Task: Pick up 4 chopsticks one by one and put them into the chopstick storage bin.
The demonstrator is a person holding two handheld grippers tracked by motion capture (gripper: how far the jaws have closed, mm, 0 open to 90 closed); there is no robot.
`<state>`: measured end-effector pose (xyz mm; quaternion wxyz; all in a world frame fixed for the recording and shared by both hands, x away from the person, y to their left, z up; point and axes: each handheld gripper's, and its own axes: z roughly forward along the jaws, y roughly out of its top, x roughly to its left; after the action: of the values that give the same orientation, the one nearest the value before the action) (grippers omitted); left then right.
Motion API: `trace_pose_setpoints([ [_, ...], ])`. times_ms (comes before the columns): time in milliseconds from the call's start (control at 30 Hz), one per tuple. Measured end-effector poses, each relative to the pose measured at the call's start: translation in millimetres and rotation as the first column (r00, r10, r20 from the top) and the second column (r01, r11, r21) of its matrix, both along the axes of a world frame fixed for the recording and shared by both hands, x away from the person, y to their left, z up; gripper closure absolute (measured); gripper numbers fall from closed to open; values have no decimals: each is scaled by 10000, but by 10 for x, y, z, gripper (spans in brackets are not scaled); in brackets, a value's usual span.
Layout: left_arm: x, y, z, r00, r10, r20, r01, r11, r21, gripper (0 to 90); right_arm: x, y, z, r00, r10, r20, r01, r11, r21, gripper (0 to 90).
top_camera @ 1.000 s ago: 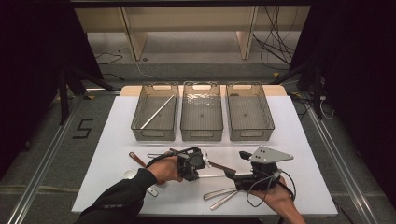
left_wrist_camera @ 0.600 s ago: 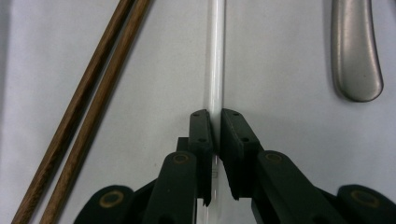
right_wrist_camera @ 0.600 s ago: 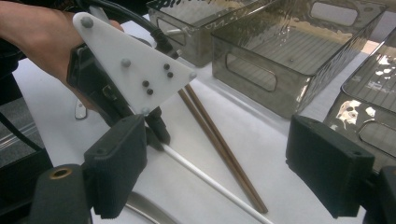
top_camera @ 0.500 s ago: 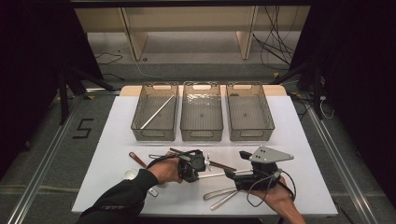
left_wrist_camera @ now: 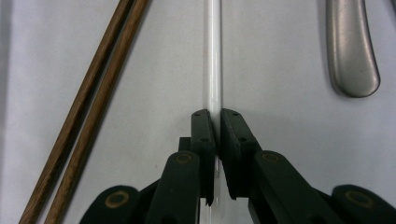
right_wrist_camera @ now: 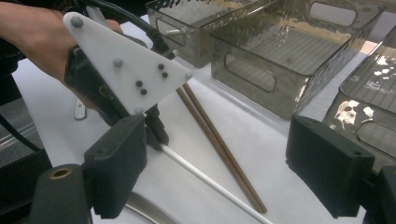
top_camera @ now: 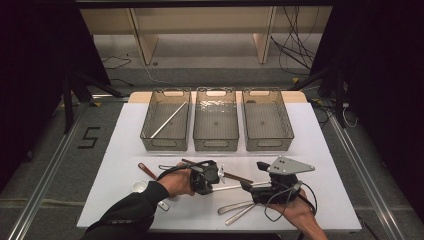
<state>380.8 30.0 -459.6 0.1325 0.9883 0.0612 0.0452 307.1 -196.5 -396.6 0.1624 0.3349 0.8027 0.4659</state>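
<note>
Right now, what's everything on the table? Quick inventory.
bins: 3, clear smoky plastic, in a row at the table's far side
rod in the left bin: 1, pale, lying diagonally
white rod: 1, white, near edge, clamped in the left gripper
chopsticks: 2, brown wood, side by side next to the white rod
metal cutlery handles: 2, silver, near edge by the right gripper
table: 1, white top
left gripper: black, shut on the white rod
right gripper: black, open, nothing between its jaws
</note>
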Motion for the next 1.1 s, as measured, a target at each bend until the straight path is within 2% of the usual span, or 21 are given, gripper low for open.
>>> trace_pose_setpoints([
  [300, 23, 28, 9, 9997, 149, -194, -150, 9999, -75, 835, 1, -13, 2, 10000, -21, 9, 21, 10000, 18, 213],
  [533, 49, 76, 85, 9983, 381, -438, -404, 9978, -533, 836, 1, -13, 6, 10000, -25, 18, 25, 10000, 79, 215],
  [667, 60, 108, 161, 9981, 442, -440, -473, 9963, -722, 835, 12, -19, -1, 10000, -46, 29, 46, 10000, 48, 214],
  [700, 60, 120, 183, 9972, 476, -575, -526, 9946, -899, 835, 13, -24, -1, 10000, -56, 27, 56, 10000, 67, 214],
  [867, 95, 187, 311, 9963, 606, -609, -682, 9888, -1326, 835, 10, -20, -1, 10000, -18, 10, 18, 10000, 88, 215],
  [1100, 173, 341, 477, 9910, 1236, -511, -1313, 9719, -1956, 835, 17, -23, -9, 10000, -46, -26, 46, 9999, 115, 215],
])
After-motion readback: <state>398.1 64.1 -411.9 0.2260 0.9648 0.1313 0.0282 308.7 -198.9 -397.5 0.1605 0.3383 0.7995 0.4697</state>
